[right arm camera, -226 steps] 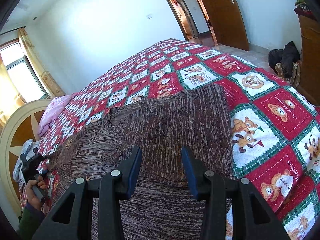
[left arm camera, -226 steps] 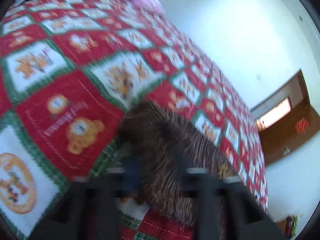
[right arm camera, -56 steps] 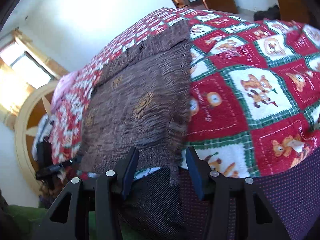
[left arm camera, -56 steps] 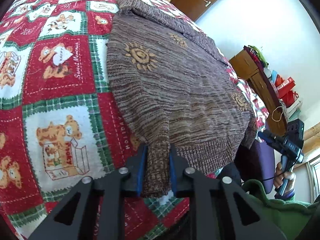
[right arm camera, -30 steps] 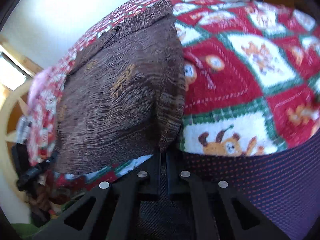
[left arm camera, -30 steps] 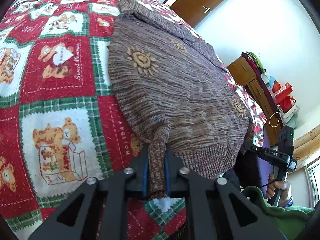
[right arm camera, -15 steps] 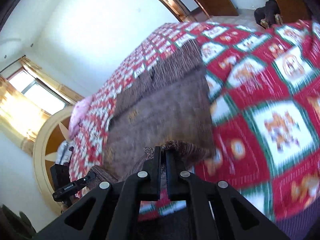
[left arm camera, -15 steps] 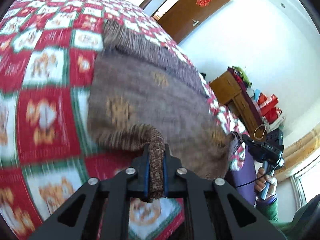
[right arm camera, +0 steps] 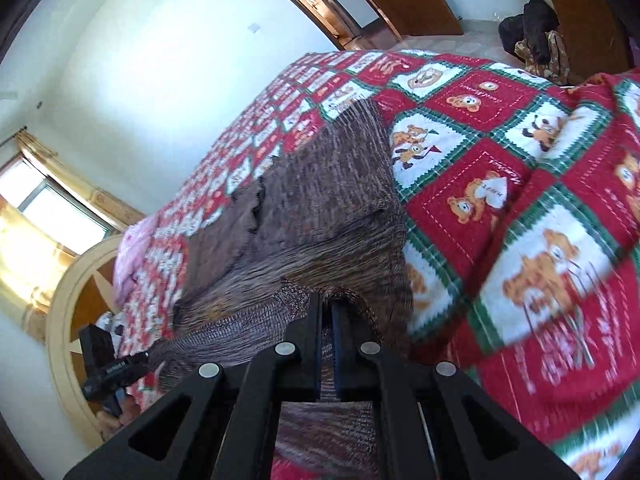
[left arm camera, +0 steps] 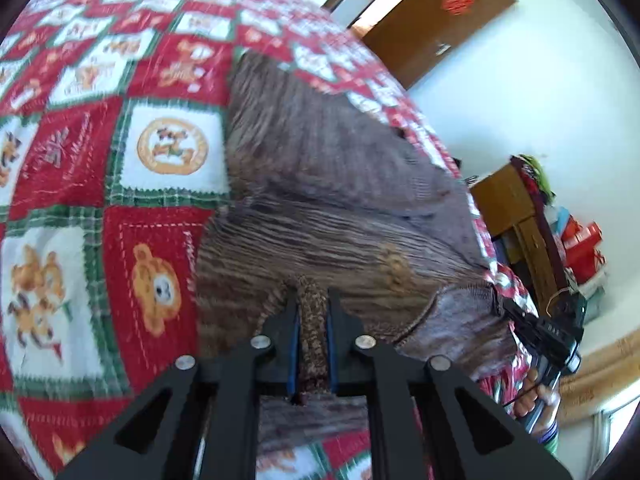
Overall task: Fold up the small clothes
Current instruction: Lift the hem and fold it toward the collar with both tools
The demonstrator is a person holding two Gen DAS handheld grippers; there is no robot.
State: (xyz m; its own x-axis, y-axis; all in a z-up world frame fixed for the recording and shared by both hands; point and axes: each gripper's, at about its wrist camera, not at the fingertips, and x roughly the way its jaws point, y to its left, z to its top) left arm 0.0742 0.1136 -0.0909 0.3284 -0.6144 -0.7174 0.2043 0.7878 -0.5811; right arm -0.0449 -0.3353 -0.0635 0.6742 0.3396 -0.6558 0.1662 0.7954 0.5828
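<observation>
A brown knitted sweater [left arm camera: 332,184] lies on a red, green and white bear-pattern quilt [left arm camera: 152,148]. My left gripper [left arm camera: 312,300] is shut on the sweater's ribbed bottom hem and holds it lifted over the sweater's body. My right gripper [right arm camera: 327,308] is shut on the other hem corner of the sweater [right arm camera: 320,208], also raised above the quilt [right arm camera: 520,184]. The hem hangs taut between the two grippers. Each gripper shows in the other's view, the right gripper [left arm camera: 548,332] and the left gripper [right arm camera: 108,368].
A brown door [left arm camera: 436,16] and a wooden cabinet [left arm camera: 516,208] with red boxes stand beyond the bed. A pink pillow [right arm camera: 130,252], round headboard [right arm camera: 64,320] and window [right arm camera: 52,216] are at the bed's head. Dark clothes [right arm camera: 536,28] lie on the floor.
Both grippers have carried the bottom hem up off the bed edge and forward over the sweater toward its collar. The lower half now folds over the upper half.
</observation>
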